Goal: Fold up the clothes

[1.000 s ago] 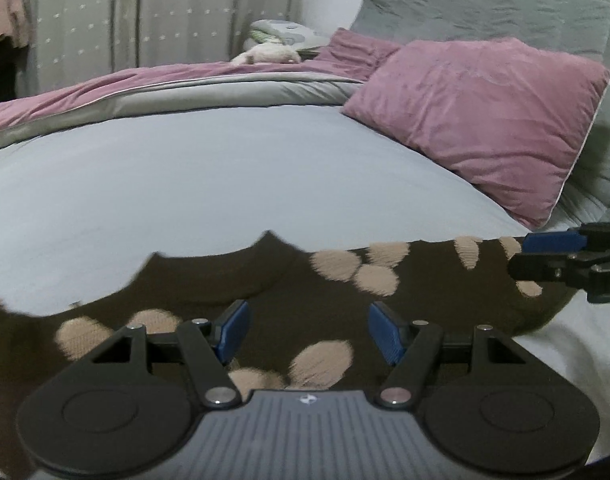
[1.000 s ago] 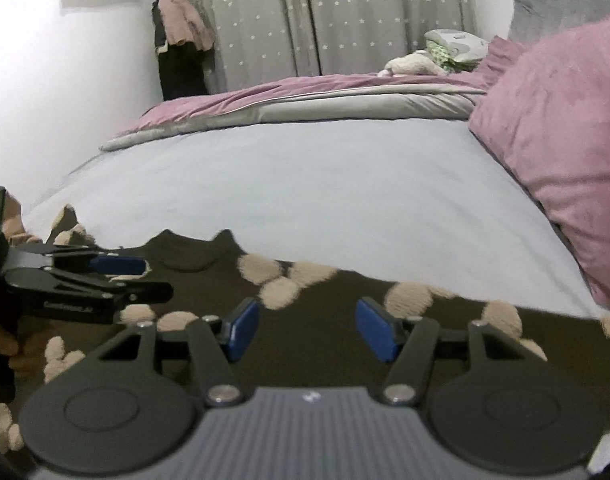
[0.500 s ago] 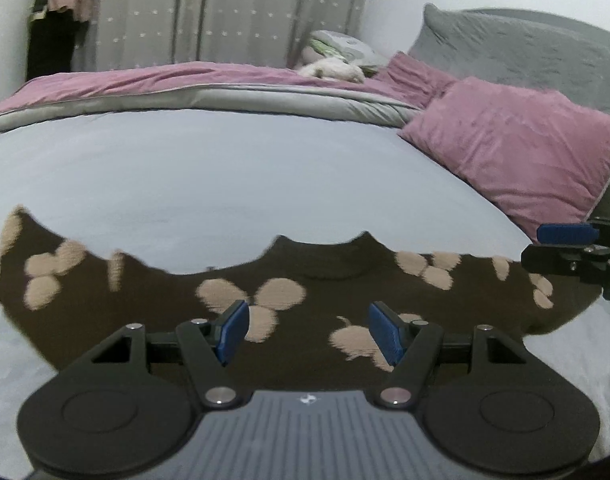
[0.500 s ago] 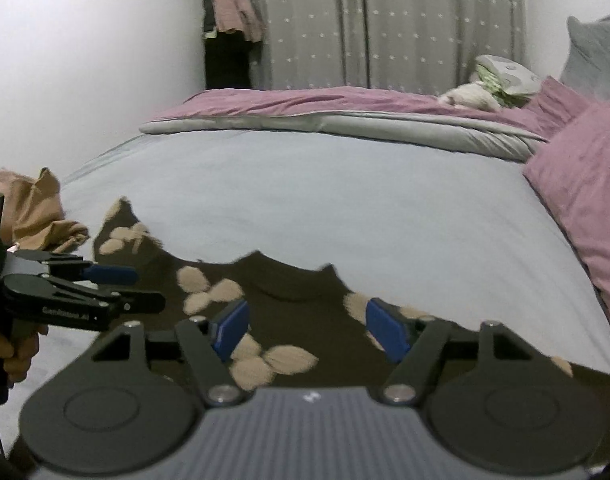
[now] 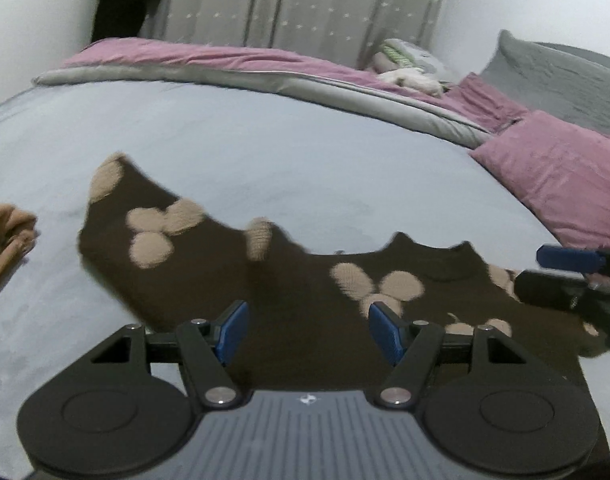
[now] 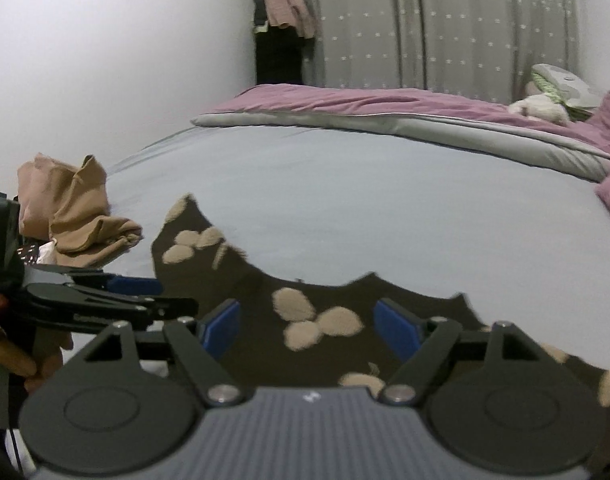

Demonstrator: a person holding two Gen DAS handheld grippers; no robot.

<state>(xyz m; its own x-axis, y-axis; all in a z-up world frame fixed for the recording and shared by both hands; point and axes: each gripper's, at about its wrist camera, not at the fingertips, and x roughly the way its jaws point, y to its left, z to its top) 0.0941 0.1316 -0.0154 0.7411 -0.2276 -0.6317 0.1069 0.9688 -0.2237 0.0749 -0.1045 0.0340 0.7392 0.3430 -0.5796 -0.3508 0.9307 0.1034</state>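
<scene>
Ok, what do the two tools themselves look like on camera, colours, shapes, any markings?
Both match. The left tool has matte black linkage arms with silver pivot screws, two round black discs and a ribbed grey body bearing a small white logo. Its fingers carry blue pads. The right tool is built the same. Seen side-on from the right wrist view, the left one shows white lettering, too blurred to read, and a thin dark cable.

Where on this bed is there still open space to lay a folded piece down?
The widest bare stretch is the pale sheet, bordered by the brown sweater in front, the folded duvet behind and the pink pillow on one side. It is crowded by the tan clothes pile and over the sweater, where the left gripper and right gripper hover.
</scene>
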